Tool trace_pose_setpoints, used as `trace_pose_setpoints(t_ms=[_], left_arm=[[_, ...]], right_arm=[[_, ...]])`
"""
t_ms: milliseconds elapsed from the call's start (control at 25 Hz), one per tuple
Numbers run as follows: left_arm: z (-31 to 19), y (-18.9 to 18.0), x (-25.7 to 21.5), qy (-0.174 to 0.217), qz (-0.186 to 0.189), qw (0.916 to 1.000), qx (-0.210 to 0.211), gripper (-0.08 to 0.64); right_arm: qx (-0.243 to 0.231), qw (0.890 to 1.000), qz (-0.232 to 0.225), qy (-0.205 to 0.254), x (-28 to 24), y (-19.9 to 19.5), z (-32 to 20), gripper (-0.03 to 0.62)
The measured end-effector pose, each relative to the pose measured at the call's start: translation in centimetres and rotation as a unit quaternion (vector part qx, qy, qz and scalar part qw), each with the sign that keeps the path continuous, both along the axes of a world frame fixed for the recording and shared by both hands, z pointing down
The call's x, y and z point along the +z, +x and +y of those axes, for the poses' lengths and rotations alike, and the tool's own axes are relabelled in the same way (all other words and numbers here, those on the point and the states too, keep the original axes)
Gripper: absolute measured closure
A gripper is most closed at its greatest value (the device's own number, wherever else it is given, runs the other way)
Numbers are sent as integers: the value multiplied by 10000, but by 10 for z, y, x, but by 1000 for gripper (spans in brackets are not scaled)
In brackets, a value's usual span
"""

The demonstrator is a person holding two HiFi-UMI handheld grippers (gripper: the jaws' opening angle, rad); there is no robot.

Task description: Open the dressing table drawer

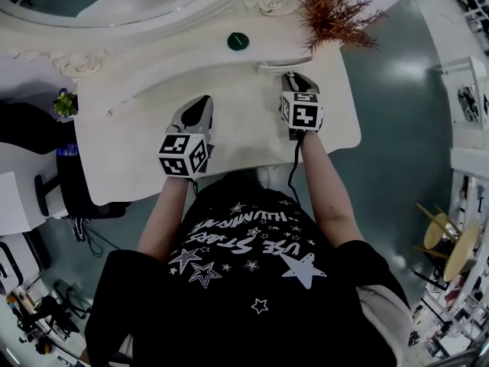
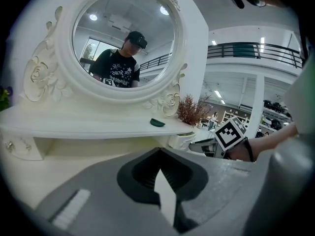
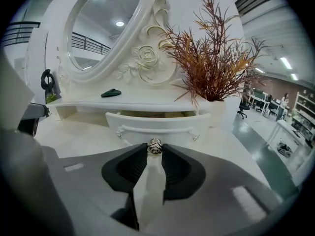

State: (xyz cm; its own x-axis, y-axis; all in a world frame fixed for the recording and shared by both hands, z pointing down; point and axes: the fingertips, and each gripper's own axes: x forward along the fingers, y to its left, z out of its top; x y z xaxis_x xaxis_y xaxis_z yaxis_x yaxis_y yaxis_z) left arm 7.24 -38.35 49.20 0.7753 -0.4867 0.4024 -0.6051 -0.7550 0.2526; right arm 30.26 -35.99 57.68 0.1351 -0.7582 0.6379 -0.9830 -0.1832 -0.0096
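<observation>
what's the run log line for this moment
task: open drawer | right gripper: shut on drawer knob | drawer: partly out | left gripper: shut, empty, over dressing table

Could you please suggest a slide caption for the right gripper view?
Right gripper with jaws clamped on the knob of the partly open drawer.

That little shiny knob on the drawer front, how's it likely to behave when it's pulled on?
The knob looks small, rounded, polished metal, so it may slip from the right gripper, whose jaw tips close on it. It seems rigid, unlikely to bend. The drawer, already partly out, probably slides with it easily.
</observation>
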Motion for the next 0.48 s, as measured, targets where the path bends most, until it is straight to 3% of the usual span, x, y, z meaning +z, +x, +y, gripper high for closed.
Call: trace_pose_setpoints(t_ms=[480], left_arm=[[21,-10,-4,20,28,10000,-26,558]], right_arm=[[59,10000,-49,8,-1,-7,20,469]])
